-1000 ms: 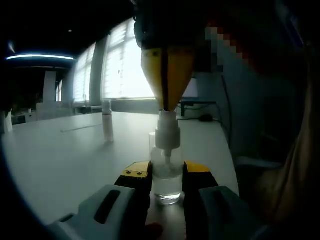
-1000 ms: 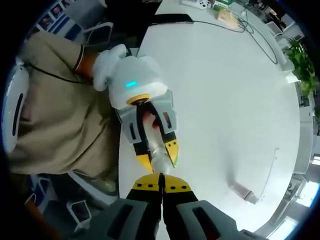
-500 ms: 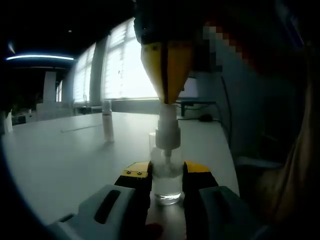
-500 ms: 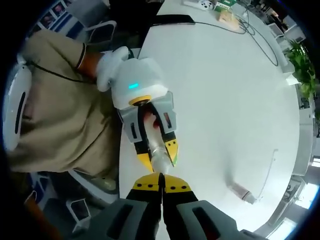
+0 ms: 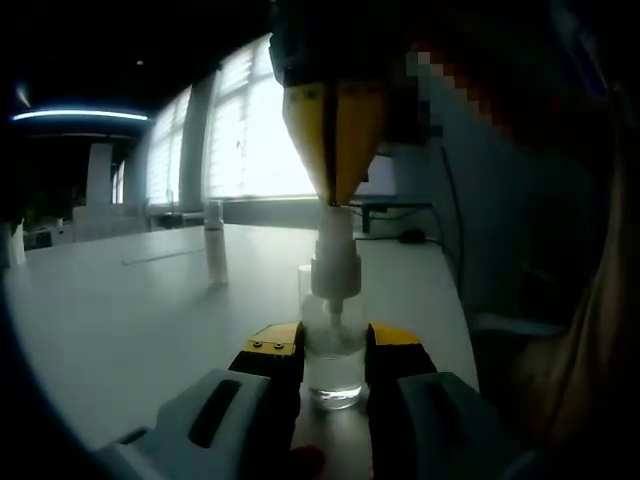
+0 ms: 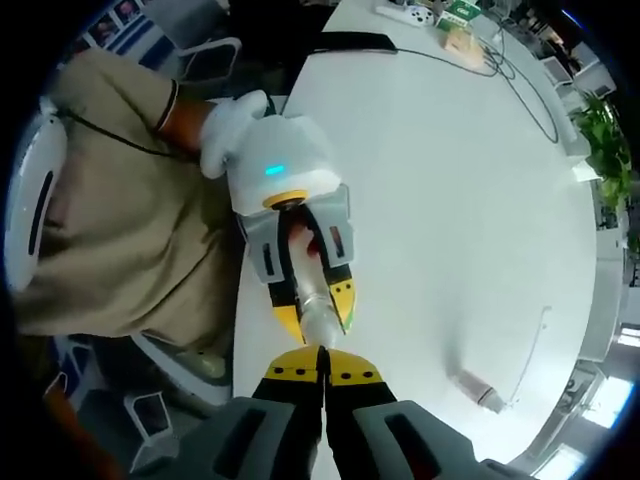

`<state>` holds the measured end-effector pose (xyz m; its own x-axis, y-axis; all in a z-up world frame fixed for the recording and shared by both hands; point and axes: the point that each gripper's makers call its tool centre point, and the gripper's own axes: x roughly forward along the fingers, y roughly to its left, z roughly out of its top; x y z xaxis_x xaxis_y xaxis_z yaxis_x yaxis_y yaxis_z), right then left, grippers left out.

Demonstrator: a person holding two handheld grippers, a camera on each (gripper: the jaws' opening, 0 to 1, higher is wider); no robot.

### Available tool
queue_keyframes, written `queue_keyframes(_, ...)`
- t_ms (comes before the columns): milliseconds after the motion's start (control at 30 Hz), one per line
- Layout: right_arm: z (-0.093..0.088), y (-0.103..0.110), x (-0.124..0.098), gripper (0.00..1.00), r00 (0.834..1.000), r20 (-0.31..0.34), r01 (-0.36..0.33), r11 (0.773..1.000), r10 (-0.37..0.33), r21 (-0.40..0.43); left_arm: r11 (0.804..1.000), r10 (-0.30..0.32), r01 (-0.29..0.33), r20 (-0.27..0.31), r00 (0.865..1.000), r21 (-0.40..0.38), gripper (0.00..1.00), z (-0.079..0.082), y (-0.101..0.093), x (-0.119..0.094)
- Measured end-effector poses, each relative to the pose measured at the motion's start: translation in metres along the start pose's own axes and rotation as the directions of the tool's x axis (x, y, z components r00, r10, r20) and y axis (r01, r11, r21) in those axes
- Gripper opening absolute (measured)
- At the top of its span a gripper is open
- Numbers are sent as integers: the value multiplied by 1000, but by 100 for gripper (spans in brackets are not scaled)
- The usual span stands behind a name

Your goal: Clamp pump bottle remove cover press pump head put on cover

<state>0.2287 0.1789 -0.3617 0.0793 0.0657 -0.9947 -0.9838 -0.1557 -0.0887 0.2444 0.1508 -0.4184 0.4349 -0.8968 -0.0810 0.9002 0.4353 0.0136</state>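
The left tongs (image 5: pixel 333 352) clamp a clear plastic pump bottle (image 5: pixel 333 355) standing on the white worktop (image 5: pixel 130 320). The right tongs (image 5: pixel 335 195), jaws pressed together, touch its white pump head (image 5: pixel 335 262) from twelve o'clock. A transparent cover (image 5: pixel 214 240) stands at ten o'clock.

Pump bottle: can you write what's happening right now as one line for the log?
left gripper: shut on pump bottle | right gripper: shut, tips on pump head | cover: upright on table

A clear, glossy plastic pump bottle (image 5: pixel 333 350) with a white plastic pump head (image 5: pixel 335 262) is seen on a smooth, matt white table (image 6: pixel 470 230), between matt yellow-and-black gripper tips, while beige cloth (image 6: pixel 110 230) is worn at 9 o'clock.
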Motion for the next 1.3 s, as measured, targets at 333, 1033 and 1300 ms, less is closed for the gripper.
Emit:
queue_keyframes(333, 0, 0, 0, 0, 1000, 23, -2, 1000, 2, 20, 1000, 1, -1, 0, 1000, 2, 15, 0, -1, 0)
queue_keyframes(1033, -1, -1, 4, 0, 999, 35, -14, 999, 12, 39, 1000, 0, 0, 1, 1000, 1, 15, 0, 0, 1)
queue_keyframes(1300, -1, 1, 6, 0, 999, 39, -22, 999, 21, 38, 1000, 1, -1, 0, 1000, 1, 15, -1, 0, 1)
